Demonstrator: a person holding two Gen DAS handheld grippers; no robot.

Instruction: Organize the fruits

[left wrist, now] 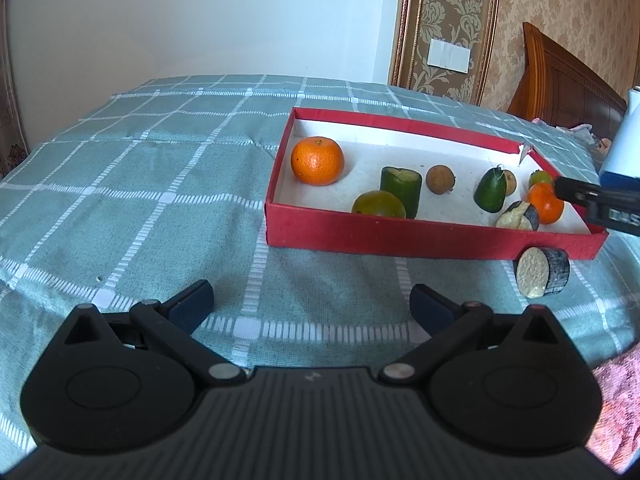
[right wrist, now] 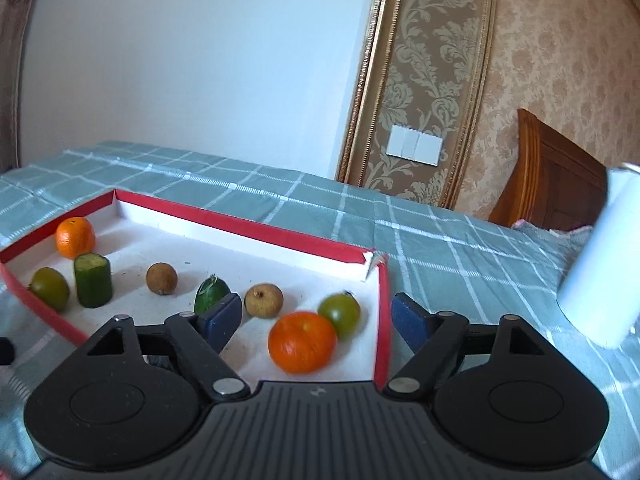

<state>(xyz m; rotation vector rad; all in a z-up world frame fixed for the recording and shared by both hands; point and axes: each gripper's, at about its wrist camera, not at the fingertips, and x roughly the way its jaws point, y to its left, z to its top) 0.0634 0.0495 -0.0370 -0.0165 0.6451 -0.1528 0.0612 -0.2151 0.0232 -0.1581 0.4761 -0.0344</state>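
The right gripper (right wrist: 318, 322) hangs over the near right corner of the red box (right wrist: 248, 227), fingers spread wide and holding nothing; a small orange (right wrist: 302, 342) lies just below the gap, touching a green fruit (right wrist: 340, 315). Its blur hints it may be rolling. The left gripper (left wrist: 312, 304) waits equally wide and empty over the checked tabletop (left wrist: 132, 184). One cut piece (left wrist: 542, 272) sits outside against the box wall, probably next to go in.
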